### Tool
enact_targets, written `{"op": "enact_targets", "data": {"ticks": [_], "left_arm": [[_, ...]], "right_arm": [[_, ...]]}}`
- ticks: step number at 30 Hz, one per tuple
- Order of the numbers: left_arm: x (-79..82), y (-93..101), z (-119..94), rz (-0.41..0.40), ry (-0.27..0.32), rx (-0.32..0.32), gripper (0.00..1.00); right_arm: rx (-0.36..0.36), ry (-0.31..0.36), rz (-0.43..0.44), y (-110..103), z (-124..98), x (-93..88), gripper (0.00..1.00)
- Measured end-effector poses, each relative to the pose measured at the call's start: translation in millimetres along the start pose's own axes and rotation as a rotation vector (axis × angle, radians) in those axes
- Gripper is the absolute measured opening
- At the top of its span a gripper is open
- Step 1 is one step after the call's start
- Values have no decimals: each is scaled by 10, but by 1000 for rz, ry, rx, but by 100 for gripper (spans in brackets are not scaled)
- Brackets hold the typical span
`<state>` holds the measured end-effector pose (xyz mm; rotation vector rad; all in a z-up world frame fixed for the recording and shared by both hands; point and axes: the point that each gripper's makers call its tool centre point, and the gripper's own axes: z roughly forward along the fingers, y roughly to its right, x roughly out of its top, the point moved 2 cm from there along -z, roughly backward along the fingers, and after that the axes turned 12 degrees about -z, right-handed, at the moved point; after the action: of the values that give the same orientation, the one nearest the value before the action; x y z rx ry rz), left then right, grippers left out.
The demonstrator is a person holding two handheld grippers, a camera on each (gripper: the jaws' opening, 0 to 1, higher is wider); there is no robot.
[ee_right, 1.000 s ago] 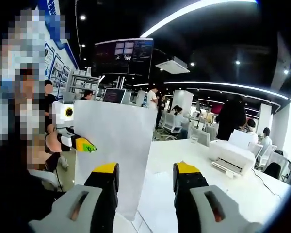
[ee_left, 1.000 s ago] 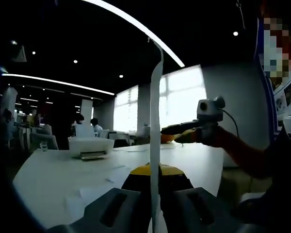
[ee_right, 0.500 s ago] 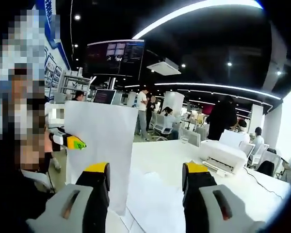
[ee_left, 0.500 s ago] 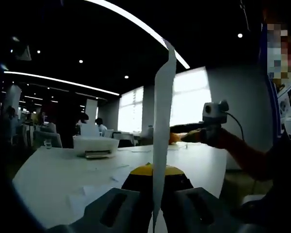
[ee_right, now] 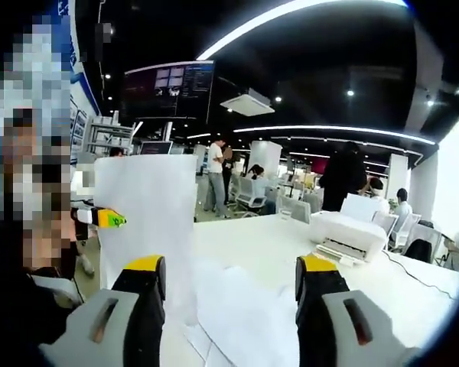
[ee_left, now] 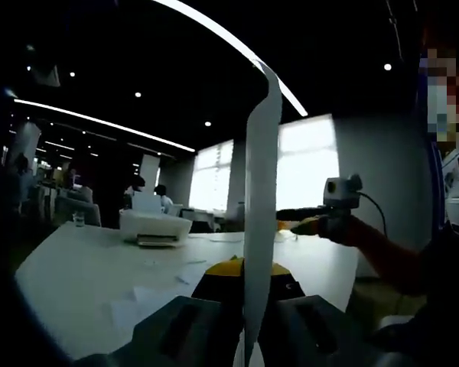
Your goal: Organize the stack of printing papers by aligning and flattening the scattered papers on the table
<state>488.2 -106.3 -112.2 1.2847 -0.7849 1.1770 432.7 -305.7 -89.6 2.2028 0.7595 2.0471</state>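
Observation:
My left gripper (ee_left: 243, 271) is shut on a white sheet of paper (ee_left: 260, 199), which stands upright and edge-on between its yellow-tipped jaws. In the right gripper view the same sheet (ee_right: 147, 222) faces me at the left, with the left gripper (ee_right: 107, 219) pinching its left edge. My right gripper (ee_right: 231, 267) is wide open beside the sheet, nothing between its jaws, and appears from the side as the right gripper (ee_left: 302, 226), held in a person's hand. Loose papers (ee_right: 241, 321) lie scattered on the white table (ee_right: 268, 241); the same papers (ee_left: 157, 294) lie below the left jaws.
A white printer (ee_right: 348, 235) sits on the table at the right, and the printer (ee_left: 154, 226) is at the far left in the left gripper view. Several people stand and sit among desks behind. The holder's body is close at the left.
The right gripper's jaws have spread wider. The upright sheet sits further left in the right gripper view. Both views have shifted slightly; the left gripper keeps its hold.

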Motion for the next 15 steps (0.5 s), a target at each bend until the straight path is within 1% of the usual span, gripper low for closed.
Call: {"op": "enact_targets", "data": {"ticks": [3,6,9,15], "left_arm": [[8,-23,-28,-7,2,2,5],[5,-56,-53,-34,6,-3,5],[-7,-94,-78,-13,1,21,5],[18,-159,-154,-18,9,40,5]], "right_arm": [[-17,0,3,36,-10,-17,69],[-28,1,12,71,-17,-33,71],[-41,-7,16,100,-21,-64,74],[-61,-27,22,151,-35,-157,77]]}}
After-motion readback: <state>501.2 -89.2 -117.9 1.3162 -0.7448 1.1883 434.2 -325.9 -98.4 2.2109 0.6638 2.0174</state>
